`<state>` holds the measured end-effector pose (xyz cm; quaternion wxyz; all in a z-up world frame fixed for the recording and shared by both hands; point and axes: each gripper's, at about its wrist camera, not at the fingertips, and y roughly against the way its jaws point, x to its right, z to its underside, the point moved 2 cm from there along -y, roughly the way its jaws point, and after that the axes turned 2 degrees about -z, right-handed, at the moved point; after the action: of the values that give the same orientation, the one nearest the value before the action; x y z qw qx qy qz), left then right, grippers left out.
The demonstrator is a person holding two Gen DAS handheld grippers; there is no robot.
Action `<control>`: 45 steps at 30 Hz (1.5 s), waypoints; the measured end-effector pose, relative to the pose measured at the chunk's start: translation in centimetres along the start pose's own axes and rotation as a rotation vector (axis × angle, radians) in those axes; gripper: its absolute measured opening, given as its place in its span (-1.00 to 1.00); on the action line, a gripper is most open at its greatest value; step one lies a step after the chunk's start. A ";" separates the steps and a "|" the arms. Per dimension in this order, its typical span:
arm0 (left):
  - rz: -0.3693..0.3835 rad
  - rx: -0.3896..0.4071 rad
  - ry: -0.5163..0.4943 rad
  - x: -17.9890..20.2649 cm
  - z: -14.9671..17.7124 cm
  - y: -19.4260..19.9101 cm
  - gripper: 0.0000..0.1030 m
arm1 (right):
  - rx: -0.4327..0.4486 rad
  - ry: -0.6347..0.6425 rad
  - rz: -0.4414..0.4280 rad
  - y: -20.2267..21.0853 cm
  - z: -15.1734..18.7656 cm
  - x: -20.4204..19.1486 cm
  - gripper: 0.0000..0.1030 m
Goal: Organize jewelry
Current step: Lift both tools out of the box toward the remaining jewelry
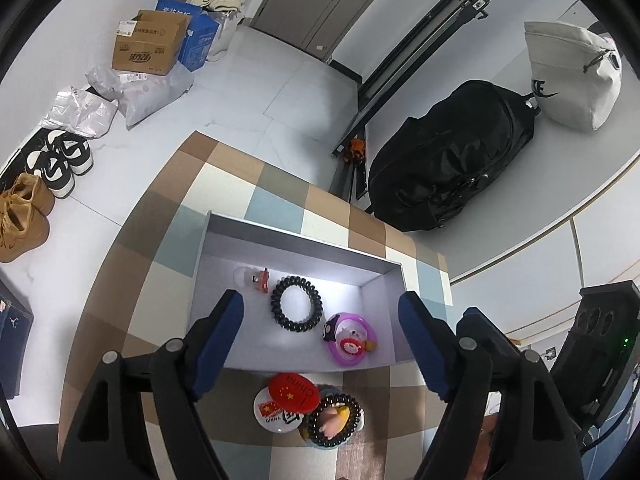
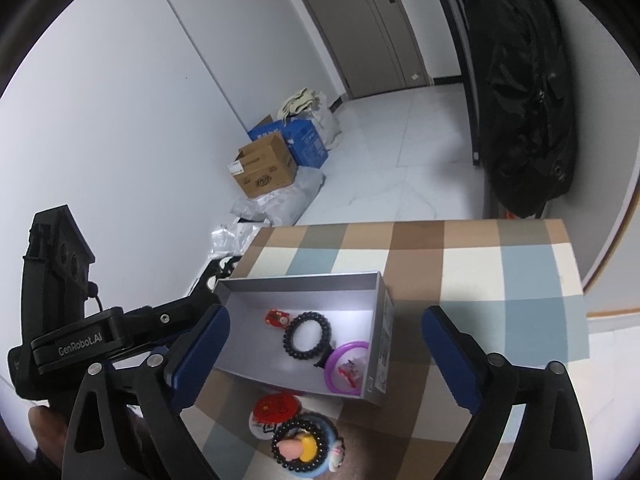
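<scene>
Black coil bracelet [image 1: 295, 304] lies flat in grey box [image 1: 296, 246].

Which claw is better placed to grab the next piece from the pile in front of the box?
Probably the left claw: open and empty, the pile of badges and black bead bracelet lies between its fingers. The right claw is open too, with the pile off-centre.

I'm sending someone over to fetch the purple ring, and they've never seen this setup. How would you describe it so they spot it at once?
On the checked tablecloth sits an open grey box. Inside it, at the near right corner, lies the purple ring, beside a black coil hair tie. It is the only purple thing there, with small cartoon charms inside its hoop.
</scene>
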<state>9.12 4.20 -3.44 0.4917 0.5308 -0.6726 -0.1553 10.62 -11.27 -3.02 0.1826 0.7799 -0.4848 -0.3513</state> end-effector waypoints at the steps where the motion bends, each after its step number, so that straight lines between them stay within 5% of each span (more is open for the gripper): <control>1: -0.001 0.002 -0.005 0.0 0.2 0.2 0.50 | 0.005 0.002 0.004 0.2 0.1 0.0 0.92; 13: -0.105 0.082 -0.122 0.2 2.5 2.1 0.68 | 0.029 0.096 0.069 2.2 2.4 -0.9 1.00; 22: -0.164 0.056 -0.185 0.0 4.6 1.5 0.69 | -0.031 0.155 0.113 2.2 5.4 -1.2 1.00; 40: -0.176 0.012 -0.089 -2.9 4.4 1.9 0.69 | -0.215 0.256 0.082 -1.2 9.9 -2.9 0.97; 45: -0.227 0.006 -0.075 -4.1 4.4 1.8 0.69 | -0.261 0.279 0.096 -2.7 10.6 -3.6 0.75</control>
<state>4.28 7.13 -6.22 0.4437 0.5987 -0.6267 -0.2279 3.60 -6.21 -10.65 0.3641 0.7668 -0.4417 -0.2906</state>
